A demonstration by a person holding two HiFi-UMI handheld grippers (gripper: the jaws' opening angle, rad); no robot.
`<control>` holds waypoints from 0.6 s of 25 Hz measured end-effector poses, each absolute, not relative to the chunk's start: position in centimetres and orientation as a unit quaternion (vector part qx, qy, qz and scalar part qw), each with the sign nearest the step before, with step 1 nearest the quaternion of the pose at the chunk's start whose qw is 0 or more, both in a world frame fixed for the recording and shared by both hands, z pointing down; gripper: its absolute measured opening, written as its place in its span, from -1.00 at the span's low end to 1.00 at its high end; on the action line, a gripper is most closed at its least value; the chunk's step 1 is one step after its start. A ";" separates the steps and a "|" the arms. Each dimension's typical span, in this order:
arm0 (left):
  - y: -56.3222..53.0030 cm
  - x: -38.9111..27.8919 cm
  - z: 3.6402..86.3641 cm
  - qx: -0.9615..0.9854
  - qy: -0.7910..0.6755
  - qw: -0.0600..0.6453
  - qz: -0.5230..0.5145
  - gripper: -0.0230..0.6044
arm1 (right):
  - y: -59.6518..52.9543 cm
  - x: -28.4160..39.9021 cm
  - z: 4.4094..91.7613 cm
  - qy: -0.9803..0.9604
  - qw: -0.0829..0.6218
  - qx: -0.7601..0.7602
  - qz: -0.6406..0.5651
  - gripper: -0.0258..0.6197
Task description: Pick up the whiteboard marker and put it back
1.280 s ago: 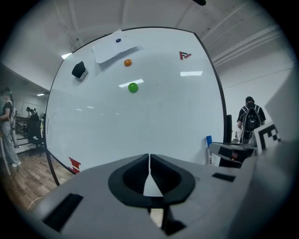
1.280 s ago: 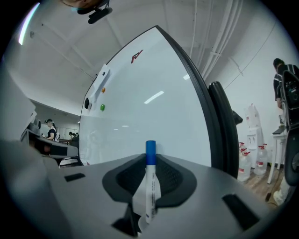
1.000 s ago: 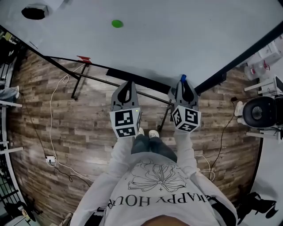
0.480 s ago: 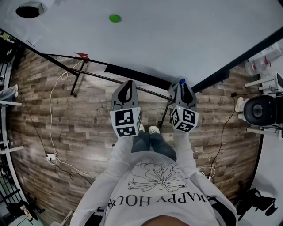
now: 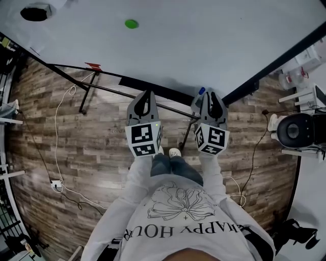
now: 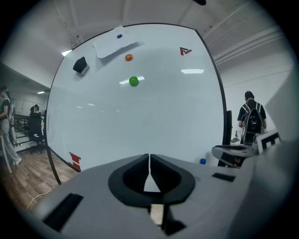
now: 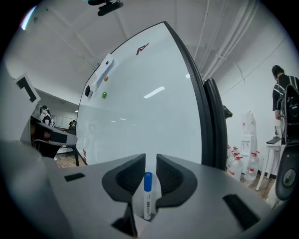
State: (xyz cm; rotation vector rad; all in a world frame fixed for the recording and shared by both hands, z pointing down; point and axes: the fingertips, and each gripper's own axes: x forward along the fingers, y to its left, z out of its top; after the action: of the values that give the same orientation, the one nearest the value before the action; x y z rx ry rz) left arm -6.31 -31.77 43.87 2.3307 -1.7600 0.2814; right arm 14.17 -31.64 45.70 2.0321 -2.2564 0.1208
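The whiteboard marker, white with a blue cap, lies lengthwise between the jaws of my right gripper. Those jaws are opening: the marker leans on the left jaw and a gap shows at the right one. In the head view its cap sticks out left of the right gripper, just over the whiteboard's dark tray. My left gripper is beside it, level with the tray, shut and empty, its tips touching. The whiteboard fills the space ahead.
On the board are a green magnet, an orange one and a black eraser. The board's stand legs and a white cable cross the wood floor. Water bottles and a person with a backpack are to the right.
The marker's blue cap has shifted from the middle of the right gripper's tip to its left side. The right gripper has edged slightly left and closer to the tray. The left gripper has stayed put.
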 end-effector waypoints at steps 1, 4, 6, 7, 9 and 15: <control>-31.8 -6.4 43.4 0.790 -0.598 0.100 0.092 -0.89 | -31.7 13.9 44.9 -0.743 0.047 0.667 0.034 -0.71; -32.0 -6.9 41.8 0.788 -0.605 0.086 0.081 -0.89 | -32.0 13.3 42.5 -0.749 0.027 0.662 0.021 -0.73; -32.0 -7.3 40.7 0.785 -0.611 0.075 0.073 -0.89 | -32.2 12.8 41.1 -0.753 0.015 0.658 0.011 -0.74; -32.0 -7.6 40.1 0.783 -0.614 0.070 0.069 -0.89 | -32.3 12.6 40.4 -0.755 0.010 0.656 0.006 -0.75; -32.0 -8.0 39.1 0.779 -0.621 0.061 0.062 -0.89 | -32.5 12.3 39.2 -0.758 0.001 0.652 -0.003 -0.76; -31.7 -9.0 36.5 0.772 -0.633 0.039 0.044 -0.89 | -33.0 11.0 36.1 -0.769 -0.020 0.638 -0.024 -0.78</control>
State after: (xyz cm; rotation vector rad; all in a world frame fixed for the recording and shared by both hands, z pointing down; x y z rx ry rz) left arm -9.03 -31.69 36.46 2.3666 -1.9411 0.1353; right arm 10.96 -32.96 36.07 2.0318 -2.4477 -0.0776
